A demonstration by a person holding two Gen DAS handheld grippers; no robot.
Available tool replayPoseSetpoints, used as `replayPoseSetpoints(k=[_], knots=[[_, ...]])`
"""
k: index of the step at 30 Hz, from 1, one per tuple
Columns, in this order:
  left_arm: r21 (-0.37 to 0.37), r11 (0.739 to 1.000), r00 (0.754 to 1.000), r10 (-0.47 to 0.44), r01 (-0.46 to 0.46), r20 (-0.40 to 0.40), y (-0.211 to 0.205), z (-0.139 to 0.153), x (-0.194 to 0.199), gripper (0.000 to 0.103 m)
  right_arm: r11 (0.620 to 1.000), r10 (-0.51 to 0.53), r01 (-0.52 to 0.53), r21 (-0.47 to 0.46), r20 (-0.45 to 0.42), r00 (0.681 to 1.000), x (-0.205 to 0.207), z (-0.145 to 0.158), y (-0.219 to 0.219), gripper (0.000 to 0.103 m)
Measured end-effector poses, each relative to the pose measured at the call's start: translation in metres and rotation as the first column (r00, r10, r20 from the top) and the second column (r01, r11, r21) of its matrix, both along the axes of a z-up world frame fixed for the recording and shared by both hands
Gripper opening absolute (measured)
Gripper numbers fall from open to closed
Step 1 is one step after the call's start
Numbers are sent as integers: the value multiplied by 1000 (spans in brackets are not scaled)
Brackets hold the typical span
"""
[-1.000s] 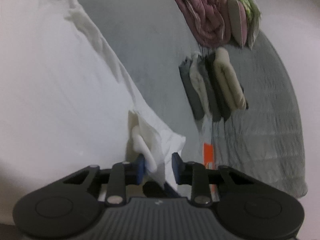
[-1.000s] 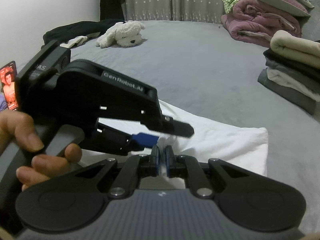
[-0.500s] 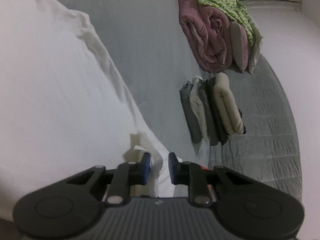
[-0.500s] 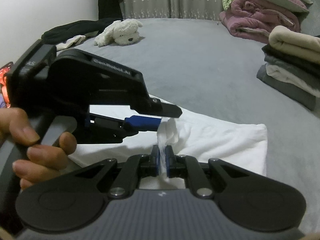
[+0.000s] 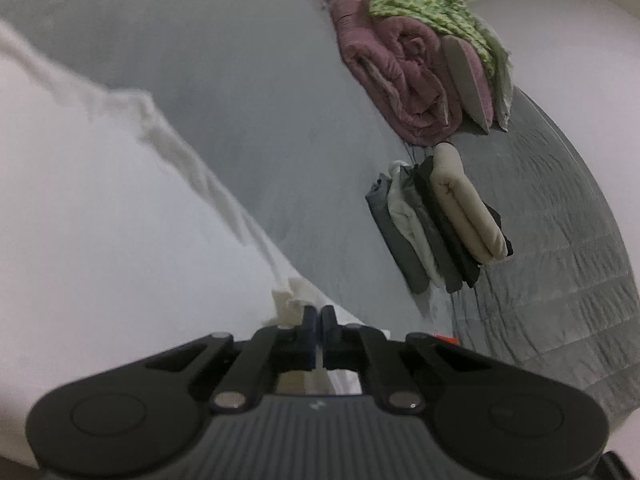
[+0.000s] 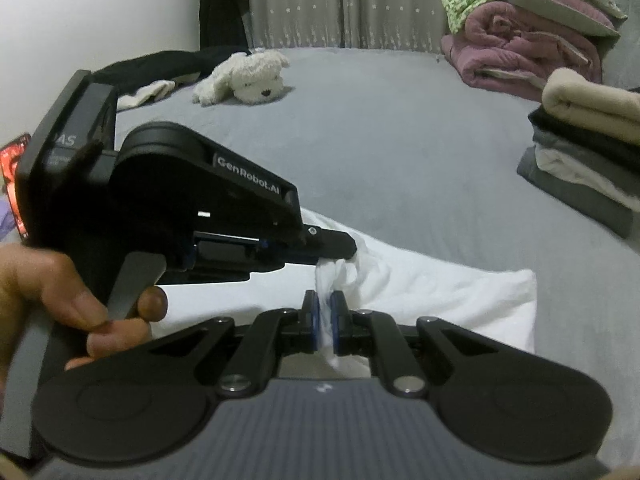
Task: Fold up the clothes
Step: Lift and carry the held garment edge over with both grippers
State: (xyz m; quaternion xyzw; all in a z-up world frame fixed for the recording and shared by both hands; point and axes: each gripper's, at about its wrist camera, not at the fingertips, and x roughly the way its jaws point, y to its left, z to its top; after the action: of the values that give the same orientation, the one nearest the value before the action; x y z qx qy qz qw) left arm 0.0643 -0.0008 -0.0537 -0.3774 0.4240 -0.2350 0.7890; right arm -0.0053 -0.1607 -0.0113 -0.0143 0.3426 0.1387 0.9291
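White garment [image 6: 432, 292] lies spread on the grey bed [image 6: 380, 128], nearer the cameras than the stack of folded clothes [image 6: 588, 152], which sits well off to its right with the pink rolled quilt [image 6: 520, 52] beyond it. Both grippers have hold of the same bunched corner at the garment's near edge. The right gripper [image 6: 325, 312] is clamped on a pinch of white cloth that stands up between its blue pads. The left gripper [image 6: 340, 252], just beyond and to the left of it, has just been closing, and its tips are now together on the cloth beside that pinch; in its own view the left gripper [image 5: 319, 316] shows the jaws all but touching, with a crumpled tuft of fabric [image 5: 290, 300] at the tips, though blur makes it hard to say how many layers it has caught.

To do this step well, I judge the two grips should slide apart along the hem before lifting, so the edge goes taut and straight. Lift evenly, keep both corners level, and carry the edge across toward the far side of the garment without dragging the bottom layer.
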Motion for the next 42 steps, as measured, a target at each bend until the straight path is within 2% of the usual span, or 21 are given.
replayPoseSetpoints(k=[11, 26, 42], knots=[[127, 991, 993, 31, -45, 116, 43, 29, -1, 2, 998, 45, -46, 47, 28, 999, 13, 10, 36, 10], [198, 971, 986, 111, -134, 125, 122, 37, 1, 2, 985, 118, -120, 125, 27, 993, 29, 12, 106, 10], [303, 930, 974, 166, -207, 155, 193, 37, 6, 2, 964, 167, -166, 205, 13, 986, 46, 5, 174, 10]])
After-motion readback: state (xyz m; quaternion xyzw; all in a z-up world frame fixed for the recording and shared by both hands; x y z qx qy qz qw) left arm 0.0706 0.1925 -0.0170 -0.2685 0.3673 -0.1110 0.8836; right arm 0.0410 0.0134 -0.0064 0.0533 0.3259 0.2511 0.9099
